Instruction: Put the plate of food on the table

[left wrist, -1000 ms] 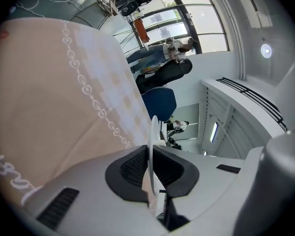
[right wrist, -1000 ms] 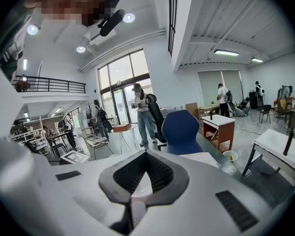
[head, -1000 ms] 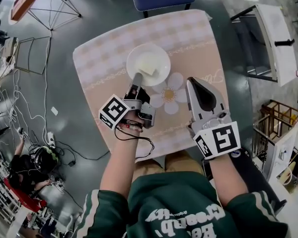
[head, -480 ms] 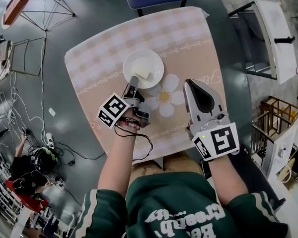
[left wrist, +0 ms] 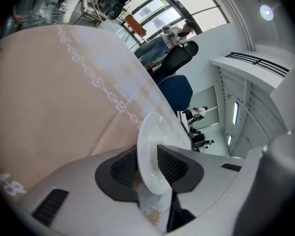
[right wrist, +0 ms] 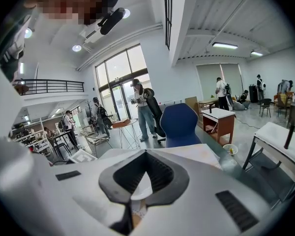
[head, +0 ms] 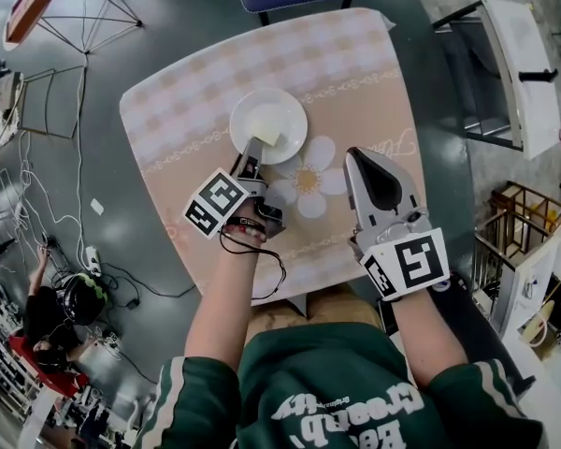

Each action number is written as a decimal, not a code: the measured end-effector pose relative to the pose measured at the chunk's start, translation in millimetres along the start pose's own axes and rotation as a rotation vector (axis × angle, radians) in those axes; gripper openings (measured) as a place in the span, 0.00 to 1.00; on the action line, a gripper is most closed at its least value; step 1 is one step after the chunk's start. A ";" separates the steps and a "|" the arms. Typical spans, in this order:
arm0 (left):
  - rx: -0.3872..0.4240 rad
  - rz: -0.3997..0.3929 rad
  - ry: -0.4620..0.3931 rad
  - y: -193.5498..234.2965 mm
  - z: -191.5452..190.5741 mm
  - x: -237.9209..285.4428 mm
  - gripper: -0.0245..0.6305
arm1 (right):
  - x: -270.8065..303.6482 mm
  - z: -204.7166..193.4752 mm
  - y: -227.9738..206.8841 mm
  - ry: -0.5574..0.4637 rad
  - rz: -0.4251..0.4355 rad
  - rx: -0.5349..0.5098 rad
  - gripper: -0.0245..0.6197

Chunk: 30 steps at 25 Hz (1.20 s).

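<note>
The white plate (head: 294, 112), with a pale piece of food (head: 266, 131) on it, is set flat on the patterned table (head: 365, 73), just beyond the flower print (head: 309, 181). Its near rim is straddled by the jaws of the left gripper (head: 252, 153), which are being opened, so the rim is seen between the pads but is not pinched. The right gripper (head: 362, 155) is held over the table just right of the flower print, its jaws pressed together on nothing.
</note>
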<state>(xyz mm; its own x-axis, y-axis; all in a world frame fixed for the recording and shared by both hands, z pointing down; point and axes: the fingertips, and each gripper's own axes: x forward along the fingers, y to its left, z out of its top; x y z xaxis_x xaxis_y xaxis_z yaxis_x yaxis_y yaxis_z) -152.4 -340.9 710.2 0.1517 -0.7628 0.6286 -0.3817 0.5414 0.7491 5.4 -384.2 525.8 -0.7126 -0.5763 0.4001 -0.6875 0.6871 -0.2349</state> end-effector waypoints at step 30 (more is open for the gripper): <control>0.009 -0.184 -0.094 -78.5 -5.7 -96.4 0.33 | -49.7 47.4 69.3 -0.042 0.141 -0.063 0.06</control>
<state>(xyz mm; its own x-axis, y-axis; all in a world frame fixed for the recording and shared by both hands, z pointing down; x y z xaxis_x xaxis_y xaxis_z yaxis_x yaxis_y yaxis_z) -131.8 -307.8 592.0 0.1339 -0.8784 0.4588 -0.3639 0.3871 0.8472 -13.5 -328.9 447.7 -0.8076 -0.4894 0.3291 -0.5711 0.7882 -0.2293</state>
